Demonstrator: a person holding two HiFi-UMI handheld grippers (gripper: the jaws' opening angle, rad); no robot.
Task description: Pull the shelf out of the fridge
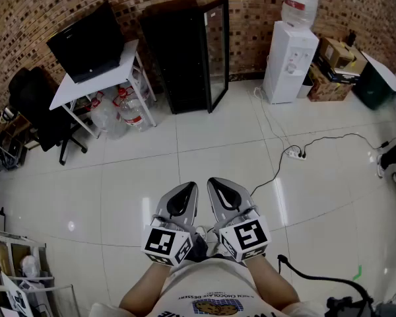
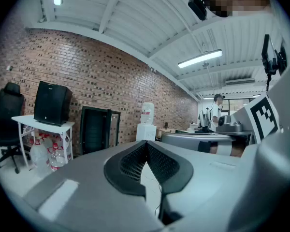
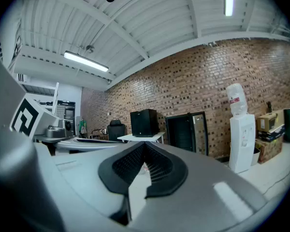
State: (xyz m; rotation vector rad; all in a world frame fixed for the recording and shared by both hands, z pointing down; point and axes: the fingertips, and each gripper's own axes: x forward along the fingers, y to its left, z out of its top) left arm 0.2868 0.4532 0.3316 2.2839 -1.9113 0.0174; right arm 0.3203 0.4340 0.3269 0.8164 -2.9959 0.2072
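A black glass-door fridge (image 1: 188,55) stands against the brick wall far across the floor, its door (image 1: 216,51) swung open; it also shows in the left gripper view as the fridge (image 2: 95,128) and in the right gripper view as the fridge (image 3: 186,132). Its inside is dark and I cannot make out a shelf. My left gripper (image 1: 186,191) and right gripper (image 1: 218,189) are held side by side close to my body, pointing level toward the fridge. Both are shut, tips meeting, nothing between them, as the left gripper (image 2: 146,144) and right gripper (image 3: 144,144) show in their own views.
A white table (image 1: 96,78) with a black monitor (image 1: 89,41) and water bottles (image 1: 129,107) under it stands left of the fridge, beside a black chair (image 1: 36,104). A water dispenser (image 1: 289,58), cardboard boxes (image 1: 333,68) and a power strip with cable (image 1: 296,153) lie to the right. A person (image 2: 213,111) stands far right.
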